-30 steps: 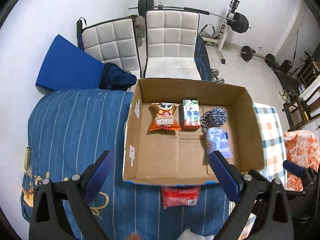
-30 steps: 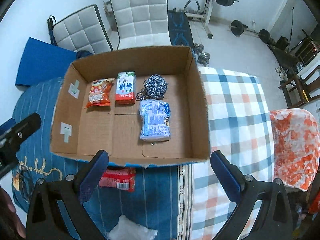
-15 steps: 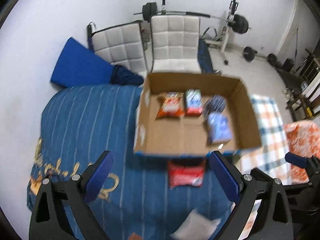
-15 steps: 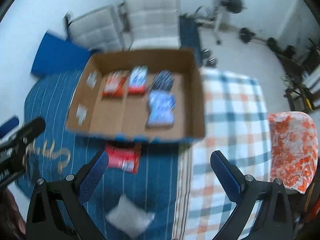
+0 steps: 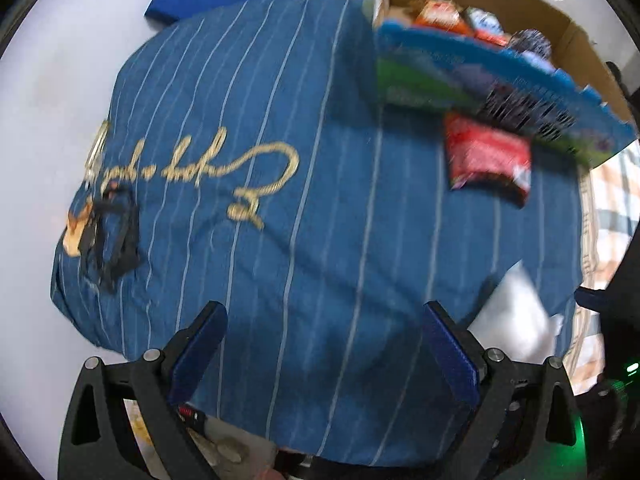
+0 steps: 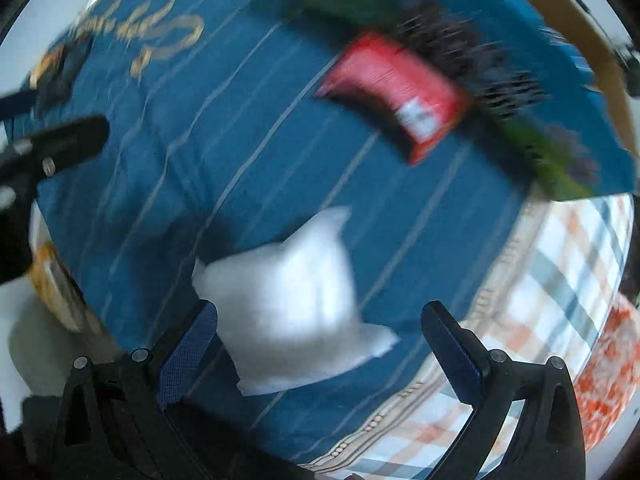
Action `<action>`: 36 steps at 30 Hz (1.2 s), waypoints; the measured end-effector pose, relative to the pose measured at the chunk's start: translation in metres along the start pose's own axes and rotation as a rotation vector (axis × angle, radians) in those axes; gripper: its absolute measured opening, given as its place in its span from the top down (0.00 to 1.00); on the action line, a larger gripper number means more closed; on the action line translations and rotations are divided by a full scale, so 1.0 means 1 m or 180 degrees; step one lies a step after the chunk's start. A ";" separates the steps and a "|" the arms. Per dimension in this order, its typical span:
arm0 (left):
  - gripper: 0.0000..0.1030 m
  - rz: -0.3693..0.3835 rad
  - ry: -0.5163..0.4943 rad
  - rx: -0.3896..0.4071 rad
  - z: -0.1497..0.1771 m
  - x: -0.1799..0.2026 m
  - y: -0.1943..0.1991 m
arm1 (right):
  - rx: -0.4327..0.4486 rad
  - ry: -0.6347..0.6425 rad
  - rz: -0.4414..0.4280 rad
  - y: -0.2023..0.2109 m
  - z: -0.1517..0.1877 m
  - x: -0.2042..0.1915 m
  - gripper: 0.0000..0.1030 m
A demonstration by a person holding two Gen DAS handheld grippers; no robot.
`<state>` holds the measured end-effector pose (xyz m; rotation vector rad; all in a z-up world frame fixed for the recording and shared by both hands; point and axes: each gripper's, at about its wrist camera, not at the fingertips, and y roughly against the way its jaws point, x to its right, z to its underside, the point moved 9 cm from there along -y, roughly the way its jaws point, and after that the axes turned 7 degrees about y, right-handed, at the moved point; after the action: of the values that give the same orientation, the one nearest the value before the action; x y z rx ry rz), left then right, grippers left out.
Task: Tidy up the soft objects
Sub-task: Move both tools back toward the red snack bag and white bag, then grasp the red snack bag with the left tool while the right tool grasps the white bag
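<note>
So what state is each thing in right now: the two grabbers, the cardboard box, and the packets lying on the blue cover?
Left gripper: open, empty, over the blue striped cover.
Right gripper: open, empty, white soft packet lying between its fingers.
Cardboard box: open-topped, snack packs and a yarn ball inside.
Red flat packet: outside the box, on the cover by its front wall.
White soft packet: outside the box, ungripped.

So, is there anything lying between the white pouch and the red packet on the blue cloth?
No. In the right wrist view only bare striped blue cloth lies between the white pouch and the red packet.
</note>
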<state>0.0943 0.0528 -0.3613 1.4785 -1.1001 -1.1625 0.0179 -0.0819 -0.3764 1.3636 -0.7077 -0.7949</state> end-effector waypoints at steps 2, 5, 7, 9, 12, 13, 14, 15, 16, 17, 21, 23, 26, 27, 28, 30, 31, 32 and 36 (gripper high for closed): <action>0.04 -0.0069 0.0036 -0.0034 0.008 -0.006 -0.007 | -0.0093 0.0090 -0.0011 -0.015 0.004 -0.010 0.00; 0.04 -0.0170 0.0053 -0.0080 0.011 -0.014 -0.018 | -0.0235 0.0140 -0.0087 -0.040 0.008 -0.020 0.00; 0.04 -0.0105 0.0083 -0.0123 0.009 -0.016 -0.022 | -0.0362 0.0125 -0.0069 -0.058 0.011 -0.022 0.04; 0.04 -0.0099 0.0037 -0.0089 0.003 -0.012 -0.021 | -0.0352 0.0067 0.0055 -0.066 0.013 -0.015 0.13; 0.04 -0.0046 -0.0147 0.0058 -0.014 0.001 -0.013 | -0.0266 -0.0234 -0.0133 -0.062 0.016 -0.002 0.23; 0.04 -0.0005 -0.0258 0.0112 -0.021 0.011 -0.009 | -0.0254 -0.0348 -0.0177 -0.058 0.018 0.005 0.24; 0.04 0.0040 -0.0404 0.0181 -0.030 0.023 -0.006 | -0.0219 -0.0490 -0.0201 -0.053 0.021 0.017 0.24; 0.04 0.0073 -0.0602 0.0266 -0.039 0.040 -0.002 | -0.0180 -0.0609 -0.0224 -0.049 0.024 0.029 0.24; 0.04 0.0065 -0.0769 0.0337 -0.049 0.052 0.000 | -0.0143 -0.0793 -0.0261 -0.044 0.029 0.048 0.24; 0.04 0.0051 -0.0944 0.0410 -0.057 0.067 0.001 | -0.0127 -0.0911 -0.0278 -0.041 0.033 0.061 0.24; 0.04 -0.0013 -0.1573 0.0690 -0.085 0.126 0.000 | -0.0051 -0.1362 -0.0181 -0.030 0.055 0.118 0.24; 0.04 -0.0079 -0.1887 0.0774 -0.096 0.154 -0.010 | -0.0034 -0.1580 -0.0155 -0.029 0.070 0.139 0.24; 0.04 -0.0151 -0.2226 0.0732 -0.105 0.182 -0.028 | -0.0009 -0.1867 -0.0245 -0.029 0.087 0.156 0.24; 0.04 -0.0172 -0.2346 0.0681 -0.107 0.190 -0.036 | 0.0004 -0.1932 -0.0264 -0.029 0.091 0.161 0.24; 0.04 -0.0173 -0.2437 0.0637 -0.107 0.195 -0.042 | 0.0022 -0.1999 -0.0286 -0.028 0.096 0.169 0.24; 0.04 -0.0071 -0.2573 0.0482 -0.104 0.206 -0.053 | 0.0055 -0.2068 -0.0306 -0.026 0.098 0.175 0.24; 0.04 0.0032 -0.2662 0.0382 -0.101 0.213 -0.058 | 0.0066 -0.2098 -0.0318 -0.026 0.096 0.179 0.24; 0.04 0.0055 -0.2733 0.0313 -0.098 0.217 -0.063 | 0.0073 -0.2114 -0.0334 -0.026 0.095 0.185 0.24; 0.12 0.0134 -0.2877 0.0076 -0.089 0.223 -0.081 | 0.0098 -0.2140 -0.0371 -0.021 0.088 0.195 0.24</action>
<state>0.2235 -0.1388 -0.4645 0.9128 -1.7180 -1.8585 0.0537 -0.2934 -0.3932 1.1655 -1.1670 -1.3656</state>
